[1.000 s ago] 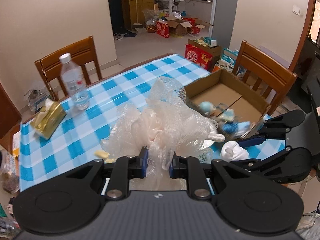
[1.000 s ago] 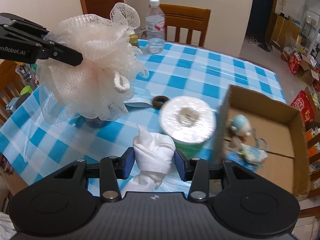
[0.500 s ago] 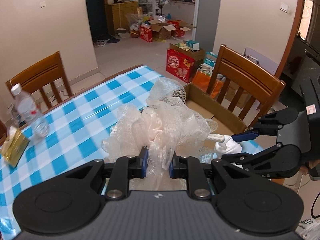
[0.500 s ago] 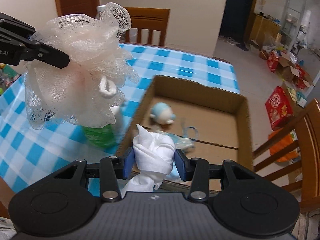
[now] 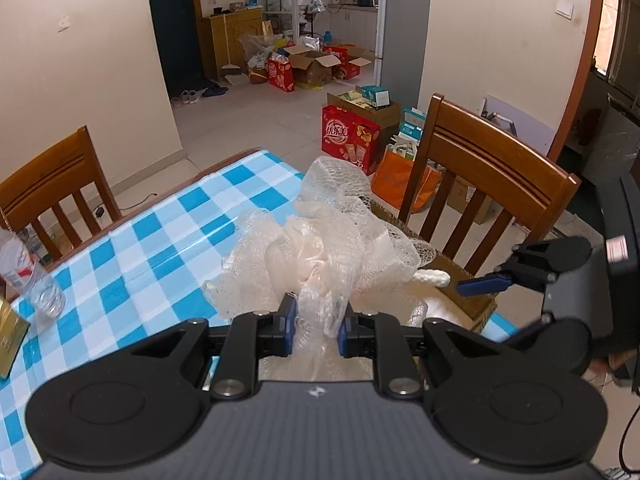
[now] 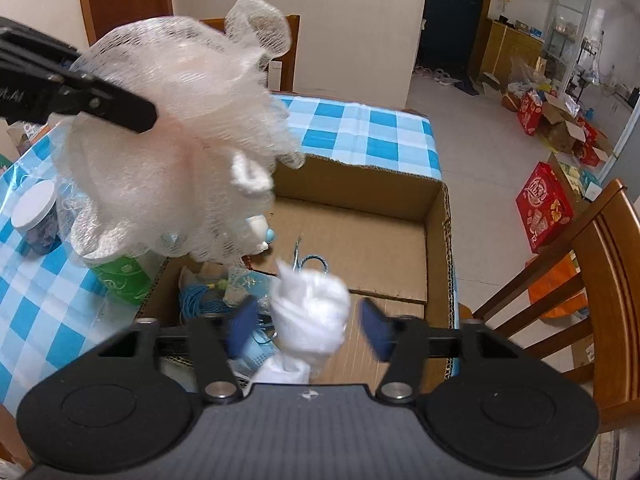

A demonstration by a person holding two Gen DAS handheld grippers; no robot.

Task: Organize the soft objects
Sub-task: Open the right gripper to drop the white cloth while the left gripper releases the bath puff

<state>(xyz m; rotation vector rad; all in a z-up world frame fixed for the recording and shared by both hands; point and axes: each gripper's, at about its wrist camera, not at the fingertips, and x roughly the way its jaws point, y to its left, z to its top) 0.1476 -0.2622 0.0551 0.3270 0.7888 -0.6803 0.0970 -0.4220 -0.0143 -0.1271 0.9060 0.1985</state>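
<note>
My left gripper (image 5: 313, 330) pinches the mesh bath pouf (image 5: 320, 248) by its gathered base, keeping it aloft near the cardboard box (image 6: 434, 216) edge. My right gripper (image 6: 308, 322) has just been opening; both pads stand clear of the white cloth bundle (image 6: 310, 310) between them, releasing it into the box. Only the right view shows the box's contents; the left's pouf hides them.

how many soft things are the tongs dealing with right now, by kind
mesh bath pouf: 1, clamped in the left tongs
white cloth bundle: 1, between the right tongs, whose jaws have just been opening and no longer press it, over the cardboard box
total: 2
</note>
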